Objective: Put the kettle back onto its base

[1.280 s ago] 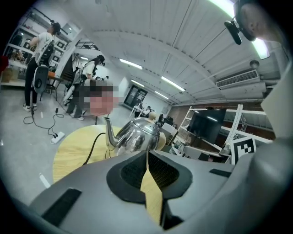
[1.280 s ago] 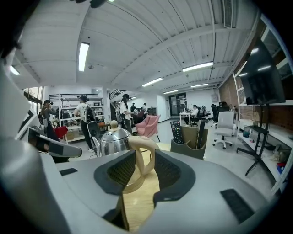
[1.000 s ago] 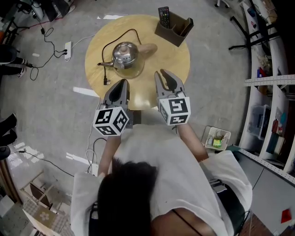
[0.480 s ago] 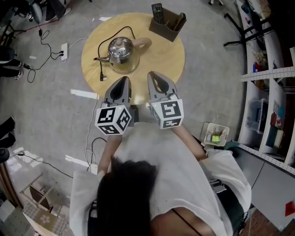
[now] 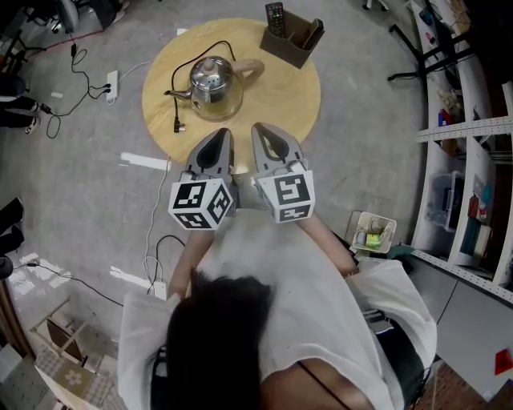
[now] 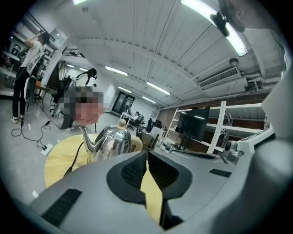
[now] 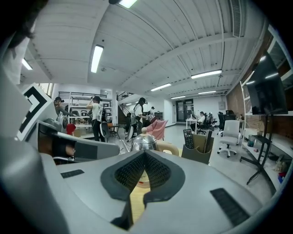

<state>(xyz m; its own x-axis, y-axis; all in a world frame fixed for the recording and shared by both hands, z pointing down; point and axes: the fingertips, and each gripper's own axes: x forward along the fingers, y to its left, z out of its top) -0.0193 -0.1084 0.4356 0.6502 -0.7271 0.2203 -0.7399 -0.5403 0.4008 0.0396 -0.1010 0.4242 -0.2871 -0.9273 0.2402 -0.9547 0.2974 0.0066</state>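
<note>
The polished steel kettle with a tan handle (image 5: 212,82) stood on its low round base (image 5: 216,112), toward the far left edge of the round pale-wood table (image 5: 288,96). Its spout pointed at the left edge. A black power cord (image 5: 200,62) looped from it round the far side, and the plug lay close to the left edge.

At the far right edge sat a brown open box (image 5: 295,38) with a black remote control (image 5: 274,16) standing in it.

The person held both tools side by side over the near edge, well apart from the kettle and pointing towards it. The left gripper (image 5: 222,136) had its jaws clenched together with nothing between the ribbed pads. The right gripper (image 5: 263,132) was likewise pressed closed and empty. Each carried its cube of black-and-white square markers at the rear, close to the person's chest.
</note>
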